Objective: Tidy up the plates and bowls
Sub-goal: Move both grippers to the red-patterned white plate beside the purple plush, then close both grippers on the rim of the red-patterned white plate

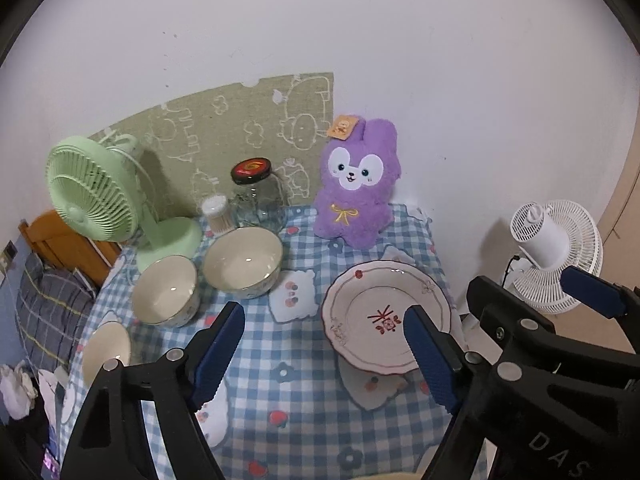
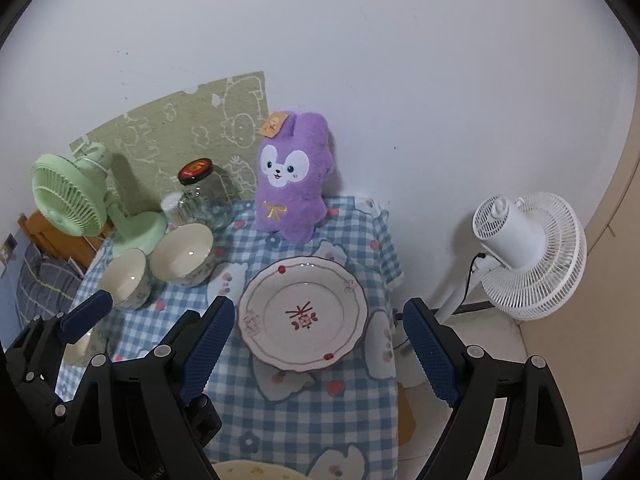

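A white scalloped plate [image 1: 384, 316] [image 2: 303, 313] with a red flower motif lies on the right of the blue checked tablecloth [image 1: 288, 396]. Two cream bowls stand at the left: a larger one [image 1: 243, 262] [image 2: 182, 254] and a smaller one [image 1: 165, 290] [image 2: 124, 278]. A third small bowl [image 1: 106, 350] sits near the left table edge. My left gripper [image 1: 324, 352] is open and empty above the near table. My right gripper [image 2: 320, 344] is open and empty, hovering in front of the plate. Another plate's rim [image 2: 248, 472] shows at the bottom edge.
A green desk fan [image 1: 92, 196], a glass jar with a black lid [image 1: 256, 196], a cotton swab tub [image 1: 216, 216] and a purple plush rabbit [image 1: 356, 184] stand along the back by the wall. A white floor fan [image 2: 528, 256] stands right of the table.
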Demonstrator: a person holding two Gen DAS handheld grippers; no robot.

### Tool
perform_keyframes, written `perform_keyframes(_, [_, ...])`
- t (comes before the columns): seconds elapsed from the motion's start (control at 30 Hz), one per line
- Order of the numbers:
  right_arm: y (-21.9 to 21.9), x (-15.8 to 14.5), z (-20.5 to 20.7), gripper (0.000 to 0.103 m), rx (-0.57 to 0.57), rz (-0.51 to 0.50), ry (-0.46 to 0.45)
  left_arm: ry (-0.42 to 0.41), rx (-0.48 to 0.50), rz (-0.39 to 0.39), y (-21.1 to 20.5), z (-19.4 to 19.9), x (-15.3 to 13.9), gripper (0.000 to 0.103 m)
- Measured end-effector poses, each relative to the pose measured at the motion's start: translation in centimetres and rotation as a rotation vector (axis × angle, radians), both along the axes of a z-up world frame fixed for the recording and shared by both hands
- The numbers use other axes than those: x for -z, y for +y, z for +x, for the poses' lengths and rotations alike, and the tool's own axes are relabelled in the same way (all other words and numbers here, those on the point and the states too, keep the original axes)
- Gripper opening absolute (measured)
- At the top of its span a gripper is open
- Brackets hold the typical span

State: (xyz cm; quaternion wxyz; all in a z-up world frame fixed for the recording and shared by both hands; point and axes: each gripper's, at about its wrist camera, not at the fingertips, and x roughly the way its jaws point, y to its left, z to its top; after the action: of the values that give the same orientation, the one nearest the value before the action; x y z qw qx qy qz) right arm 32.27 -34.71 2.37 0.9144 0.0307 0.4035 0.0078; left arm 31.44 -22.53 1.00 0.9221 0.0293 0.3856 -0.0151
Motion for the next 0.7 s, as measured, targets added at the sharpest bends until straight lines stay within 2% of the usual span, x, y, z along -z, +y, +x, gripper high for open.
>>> perform_keyframes(0.1, [-0.3, 0.9, 1.2, 0.088, -0.010, -0.008, -0.001, 0.019, -0.005, -0.022, -0.2, 1.2, 0.9, 0.083])
perform_keyframes(0.37, [-0.8, 4.0, 4.0, 0.088, -0.022, -0.003, 0.024, 0.036, -0.027, -0.015, -0.7, 3.9, 3.8, 0.082])
perform_keyframes(0.53, [-1.3, 6.4, 5.7, 0.087, -0.019, -0.006, 0.054, 0.074, -0.027, -0.007, -1.1, 5.7, 6.1, 0.079])
perform_keyframes(0.7, [-1.7, 9.1, 7.4, 0.085, -0.024, -0.005, 0.095, 0.115, -0.035, -0.001, -1.3, 7.4, 8.8, 0.070])
